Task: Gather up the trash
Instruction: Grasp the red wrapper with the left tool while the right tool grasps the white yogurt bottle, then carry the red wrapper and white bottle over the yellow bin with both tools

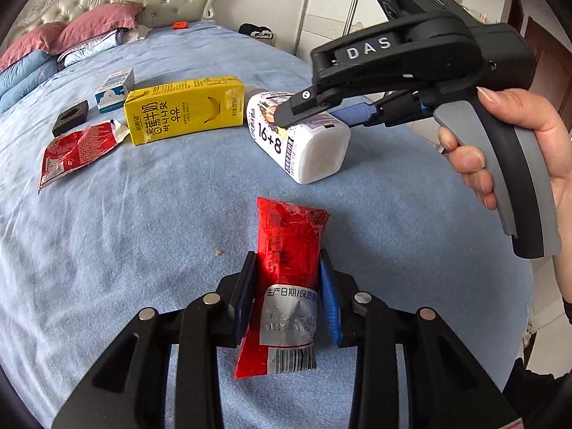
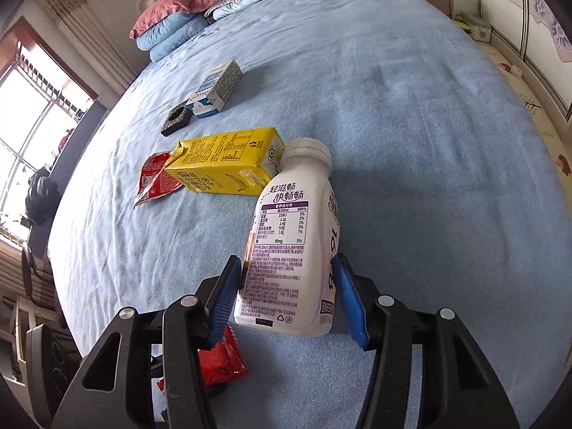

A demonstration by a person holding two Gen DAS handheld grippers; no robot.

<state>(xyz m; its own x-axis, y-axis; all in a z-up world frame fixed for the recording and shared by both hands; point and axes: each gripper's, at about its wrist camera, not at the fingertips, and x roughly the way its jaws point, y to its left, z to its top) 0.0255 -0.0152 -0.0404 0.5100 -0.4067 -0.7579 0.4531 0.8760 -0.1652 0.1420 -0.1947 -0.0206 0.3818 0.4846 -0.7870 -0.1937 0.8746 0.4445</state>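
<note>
My left gripper (image 1: 287, 261) is shut on a red snack wrapper (image 1: 289, 236), which stands up between its pads above the blue bedspread (image 1: 125, 250). A white yoghurt bottle (image 2: 289, 243) lies on its side on the bed, cap pointing away. My right gripper (image 2: 287, 261) straddles the bottle's lower body with both blue pads against its sides. From the left wrist view the right gripper (image 1: 309, 116) comes down on the bottle (image 1: 307, 150) from the right, held by a person's hand (image 1: 536, 150). The red wrapper (image 2: 218, 361) shows under the right gripper's left finger.
A yellow banana-milk carton (image 1: 186, 111) lies beside the bottle's cap. Left of it are a flattened red wrapper (image 1: 75, 153), a black foam piece (image 1: 71, 118) and a small blue-and-white carton (image 1: 114, 89). Pillows (image 1: 89, 28) are stacked at the headboard. The bed's edge drops off at the right.
</note>
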